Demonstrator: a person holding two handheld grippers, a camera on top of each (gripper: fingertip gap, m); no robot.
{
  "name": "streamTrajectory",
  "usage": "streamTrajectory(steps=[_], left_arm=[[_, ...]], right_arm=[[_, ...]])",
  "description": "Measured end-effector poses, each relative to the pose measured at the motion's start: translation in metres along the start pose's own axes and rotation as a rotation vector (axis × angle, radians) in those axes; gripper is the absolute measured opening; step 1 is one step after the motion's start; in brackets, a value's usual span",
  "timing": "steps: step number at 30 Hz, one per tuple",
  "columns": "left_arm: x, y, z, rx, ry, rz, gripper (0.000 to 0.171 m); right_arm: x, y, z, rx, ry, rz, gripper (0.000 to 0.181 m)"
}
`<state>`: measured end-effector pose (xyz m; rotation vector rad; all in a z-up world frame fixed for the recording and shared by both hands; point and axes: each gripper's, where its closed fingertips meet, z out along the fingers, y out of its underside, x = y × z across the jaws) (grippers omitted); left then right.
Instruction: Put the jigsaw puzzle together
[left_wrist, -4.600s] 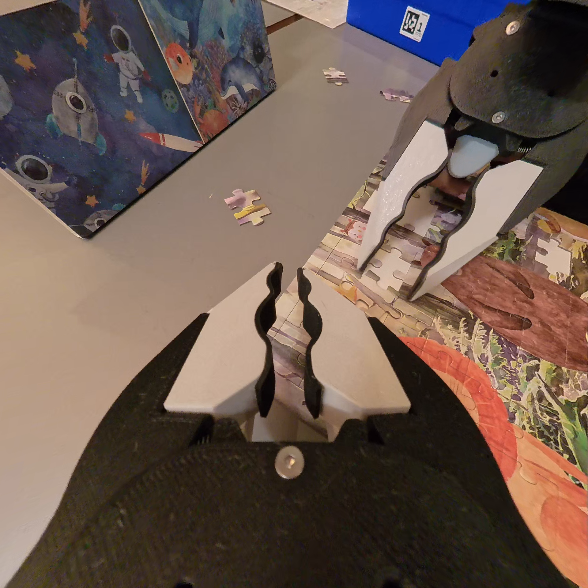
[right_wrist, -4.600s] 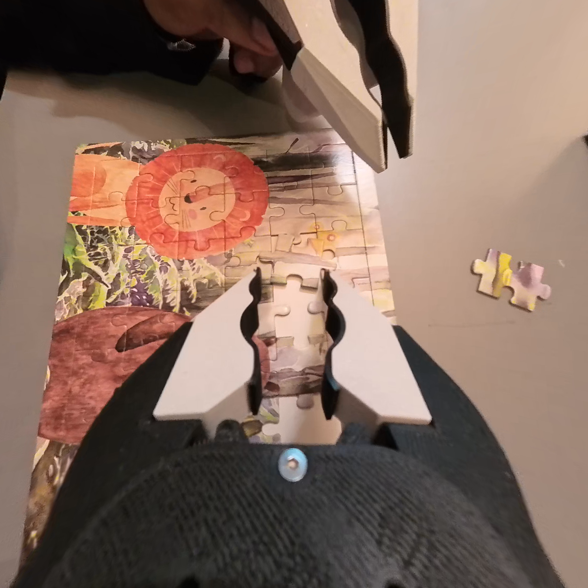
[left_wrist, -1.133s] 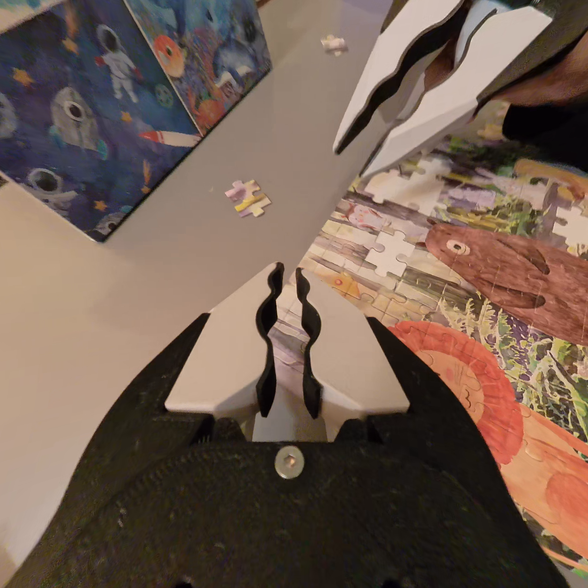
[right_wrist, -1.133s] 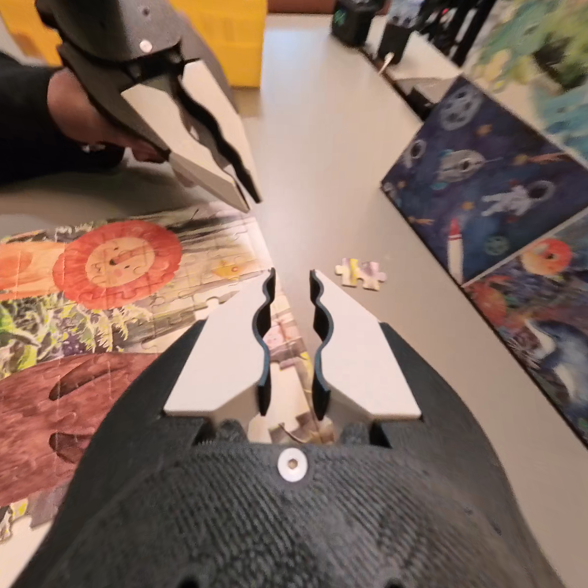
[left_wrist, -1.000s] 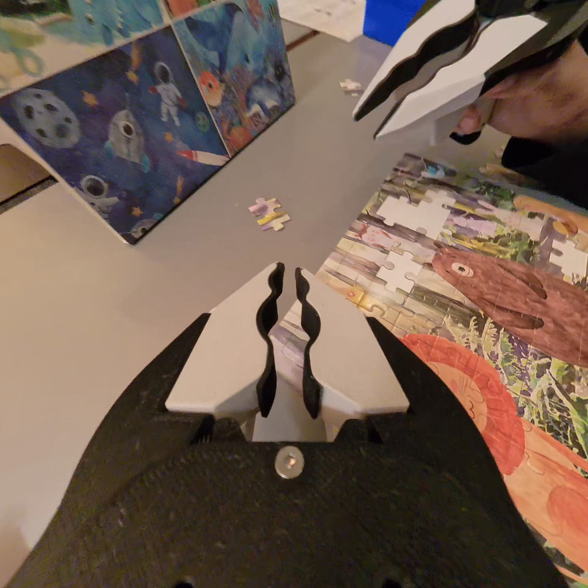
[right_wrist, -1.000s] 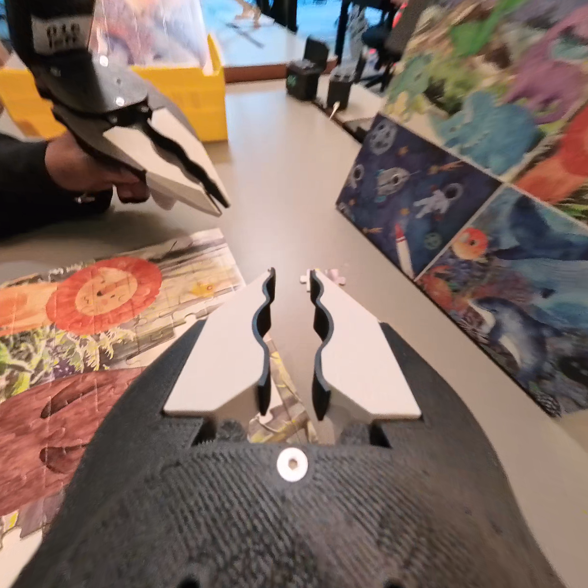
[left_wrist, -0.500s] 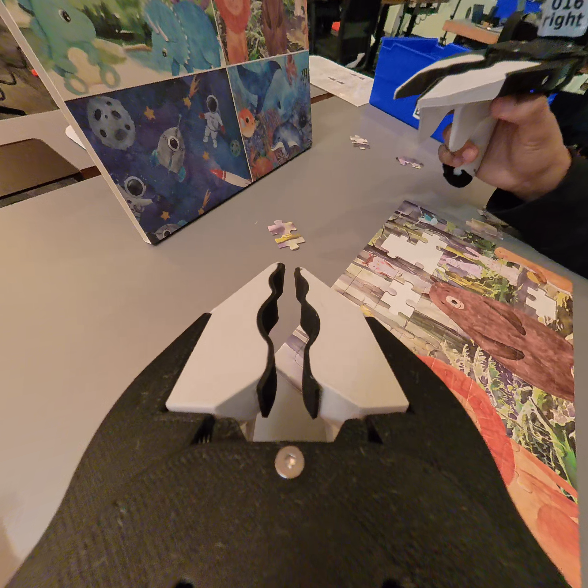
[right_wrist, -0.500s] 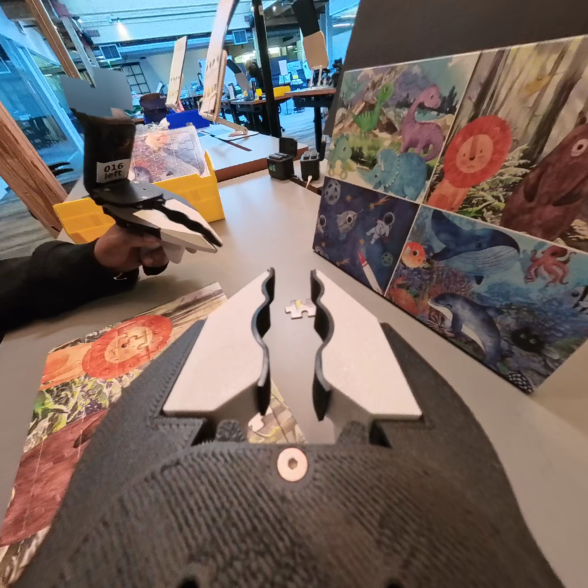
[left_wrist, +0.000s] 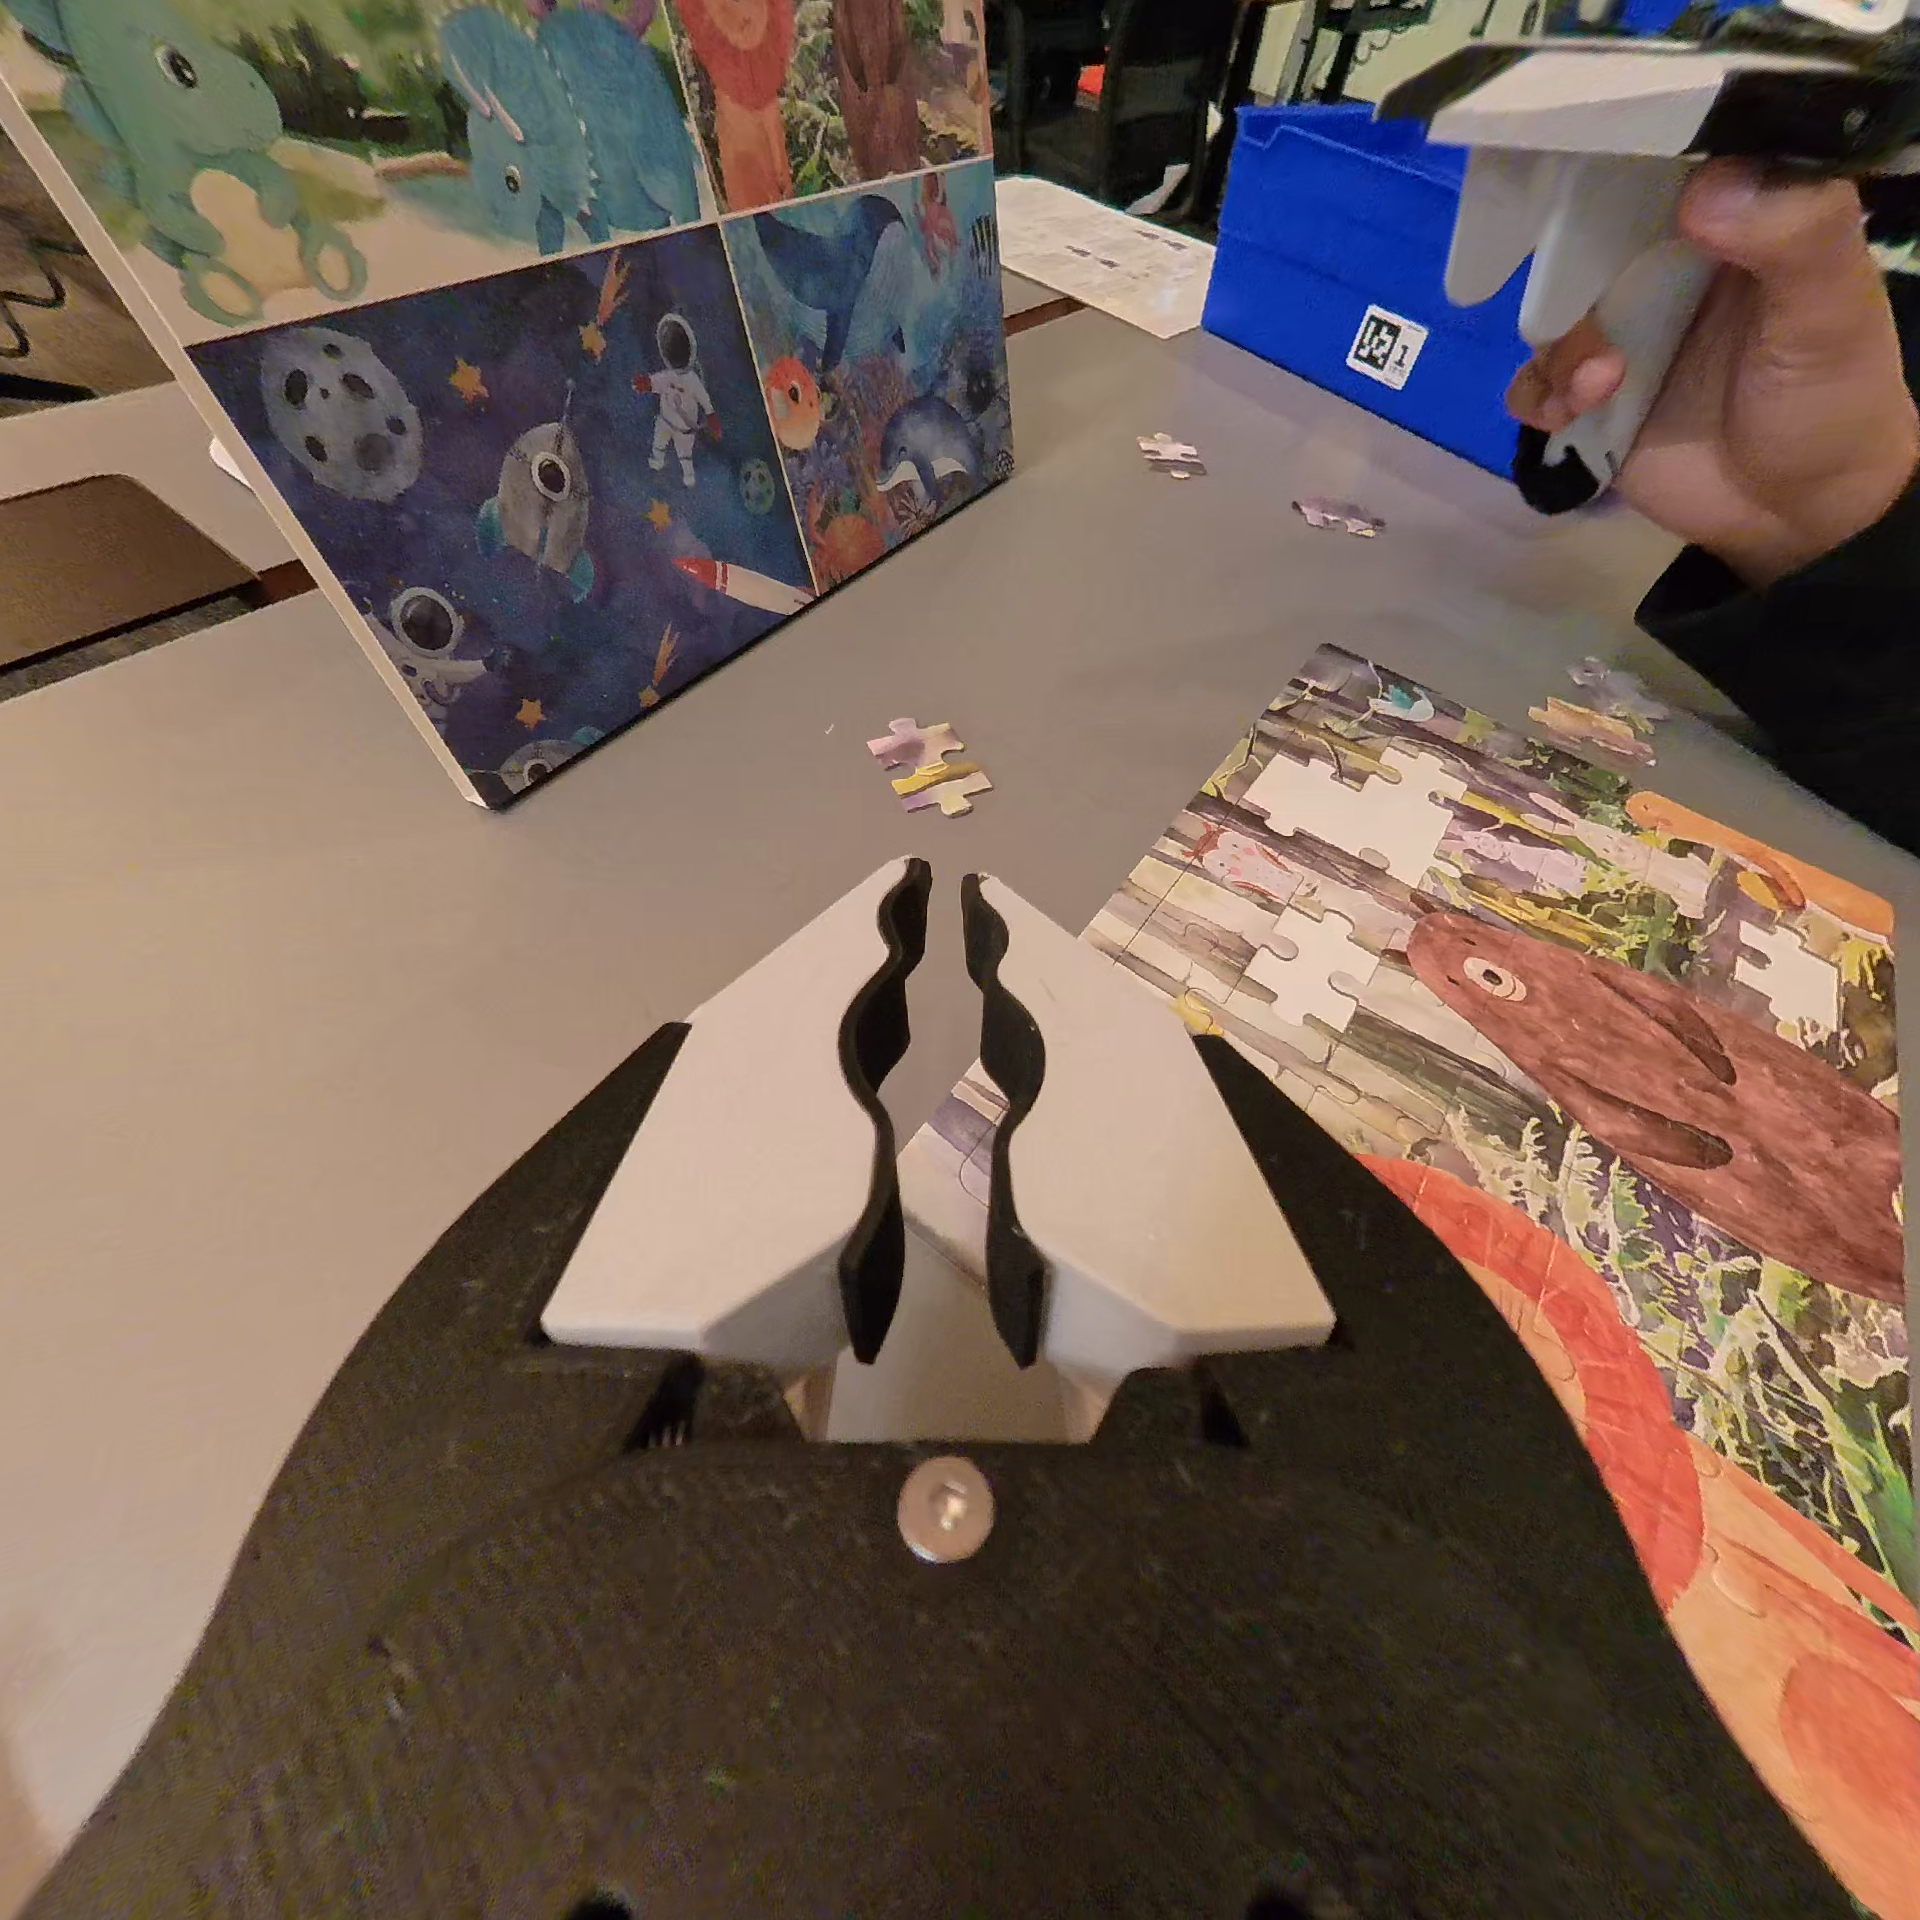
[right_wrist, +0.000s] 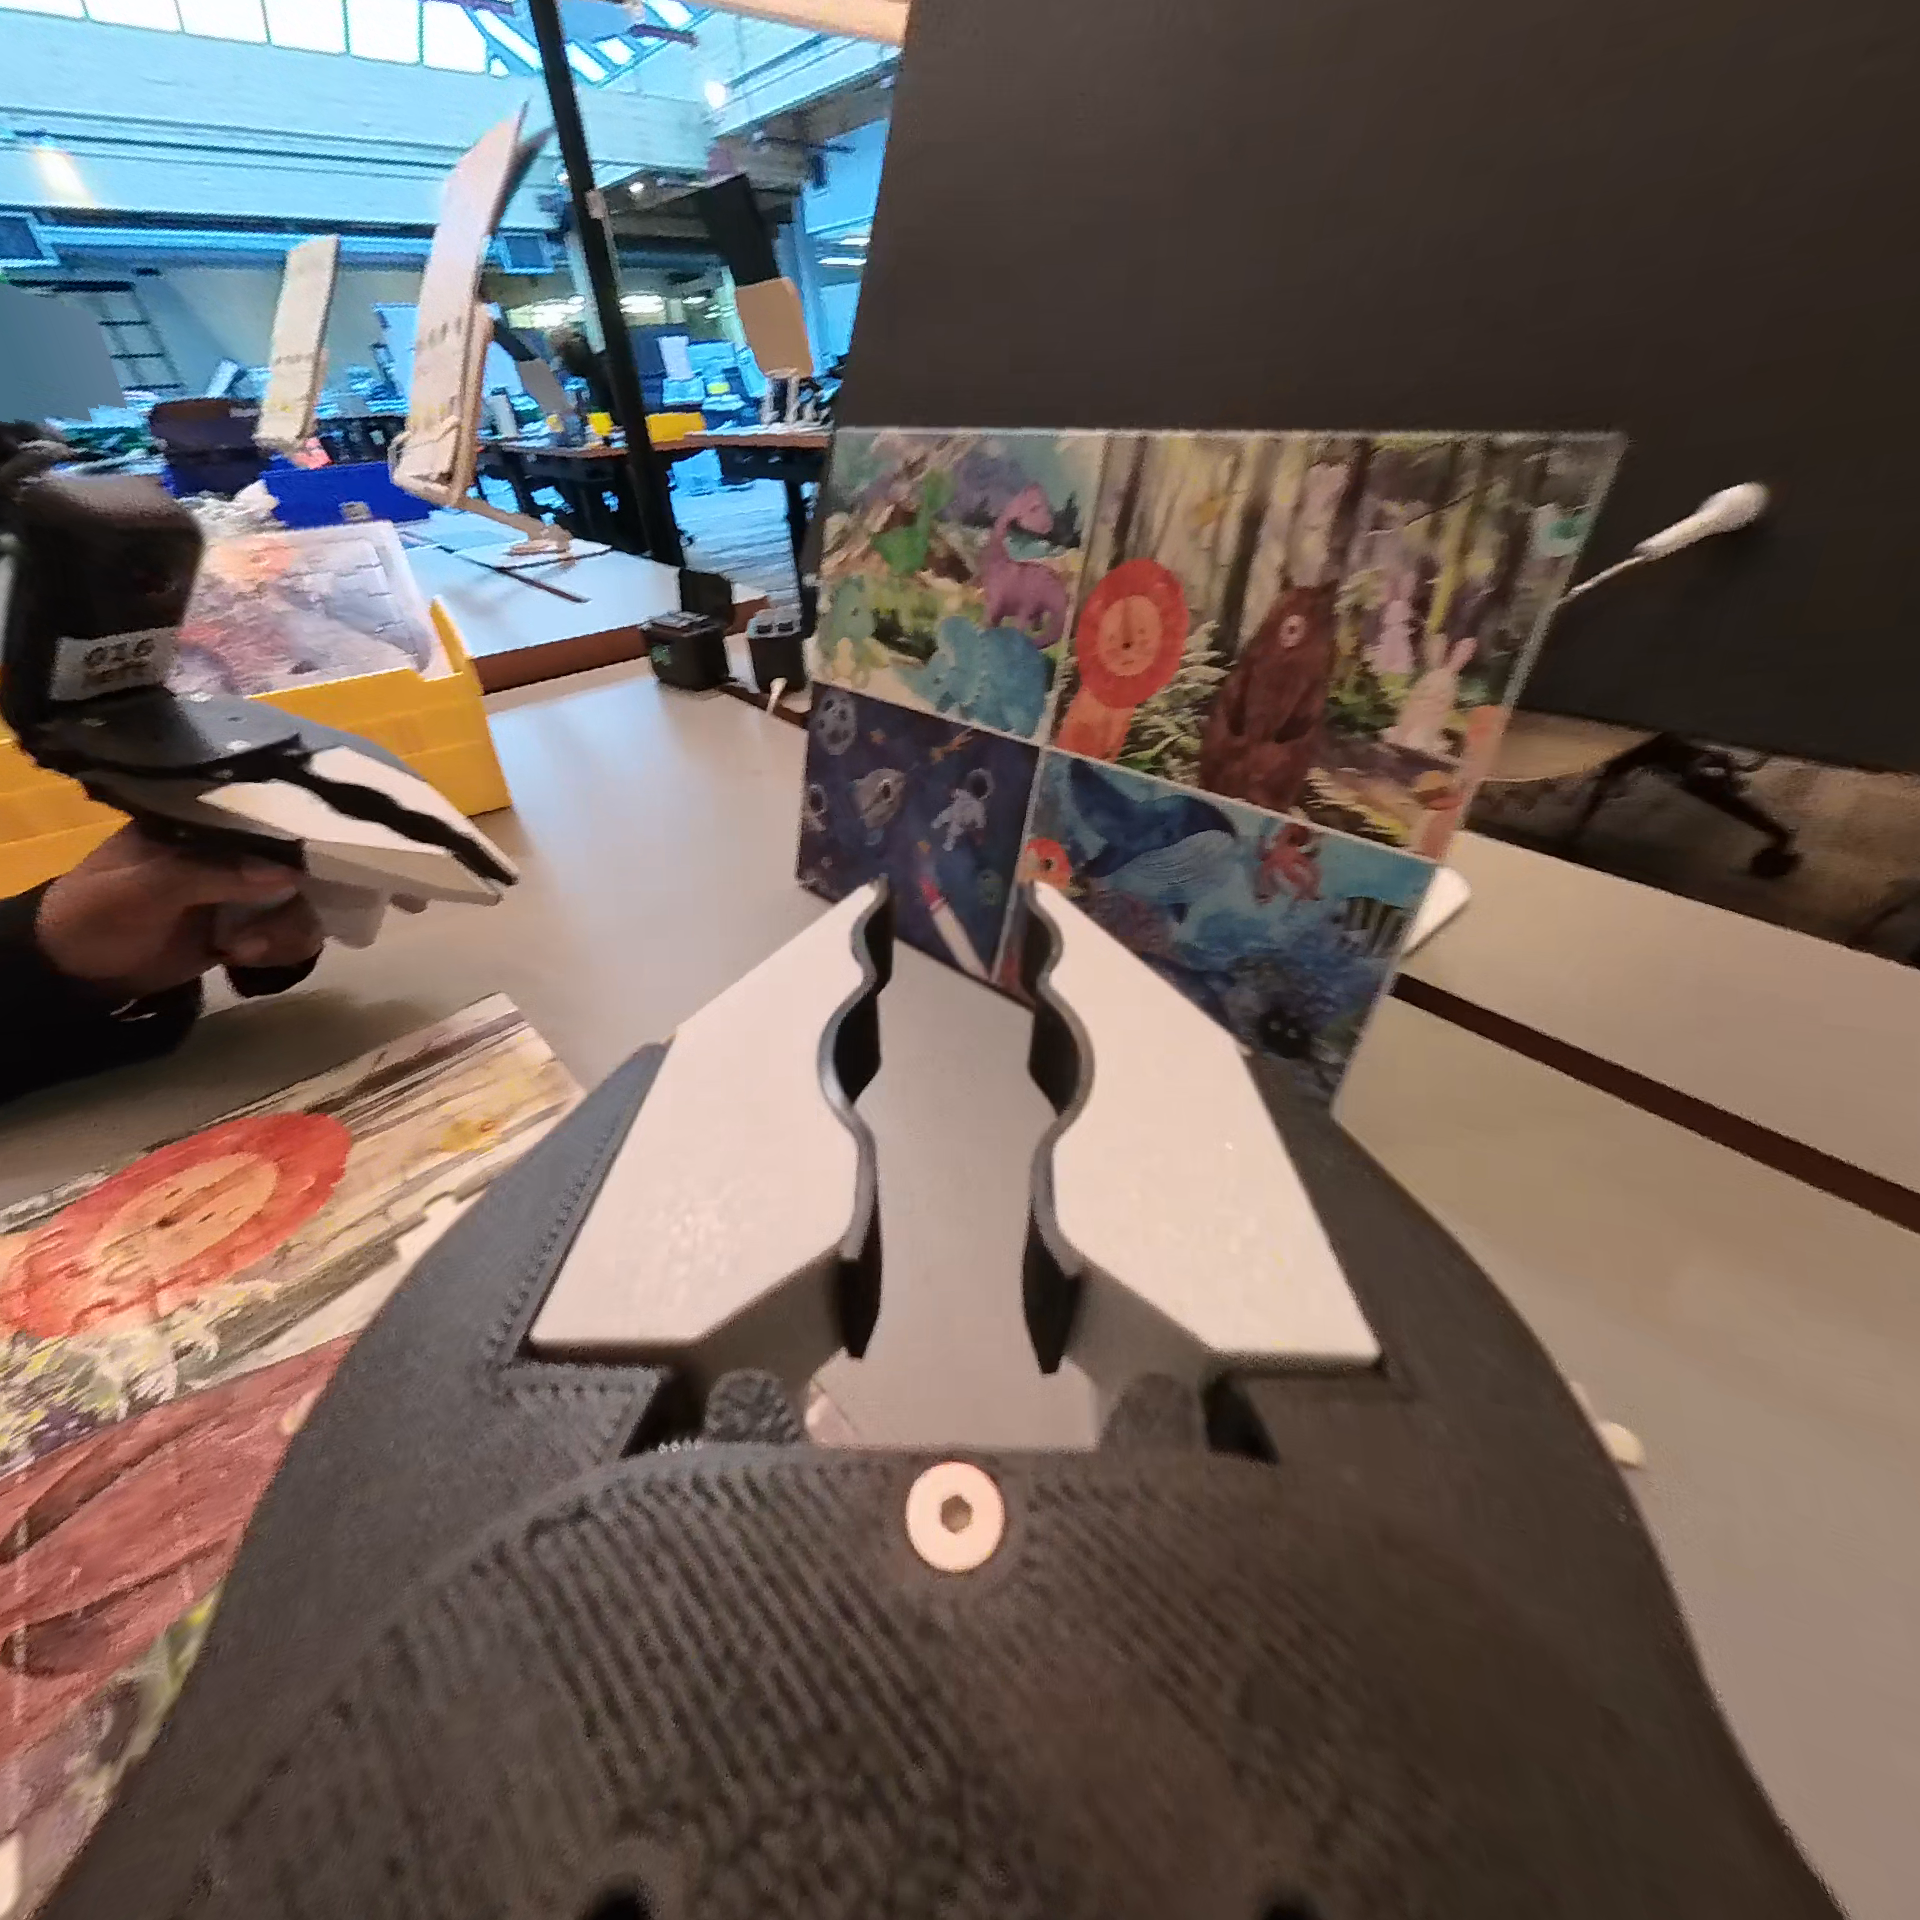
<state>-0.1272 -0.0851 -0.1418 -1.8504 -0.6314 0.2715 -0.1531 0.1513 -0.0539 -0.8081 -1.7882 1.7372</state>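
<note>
On the grey worktop (left_wrist: 312, 987), the jigsaw puzzle (left_wrist: 1558, 1091) lies flat with white gaps unfilled; a loose two-piece cluster (left_wrist: 930, 766) sits just beside it, before the propped picture board (left_wrist: 582, 416). The left hand-held gripper (left_wrist: 935, 883) hovers narrowly parted, grasping nothing. The right hand-held gripper (right_wrist: 956, 904) is raised, released, empty.

The jigsaw puzzle (left_wrist: 1558, 1091) runs off the frame's right edge, its near corner hidden behind the left gripper (left_wrist: 937, 878).
</note>
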Motion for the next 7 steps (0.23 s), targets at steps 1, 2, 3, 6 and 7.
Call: streamTrajectory(steps=[1,2,3,6,7], left_arm=[[0.0,0.0,0.0,-0.001,-0.001,0.003,0.005],[0.0,0.0,0.0,-0.003,-0.002,0.005,0.005],[0.0,0.0,0.0,-0.004,-0.003,0.008,0.005],[0.001,0.001,0.001,-0.008,-0.003,0.014,0.005],[0.002,0.001,0.001,-0.008,-0.002,0.016,0.005]], right_arm=[[0.006,-0.004,-0.005,0.012,0.026,-0.008,0.022],[0.011,-0.008,-0.01,0.021,0.054,-0.019,0.022],[0.017,-0.011,-0.015,0.026,0.082,-0.036,0.022],[0.037,-0.018,-0.035,0.012,0.19,-0.116,0.022],[0.043,-0.02,-0.042,0.014,0.226,-0.137,0.022]])
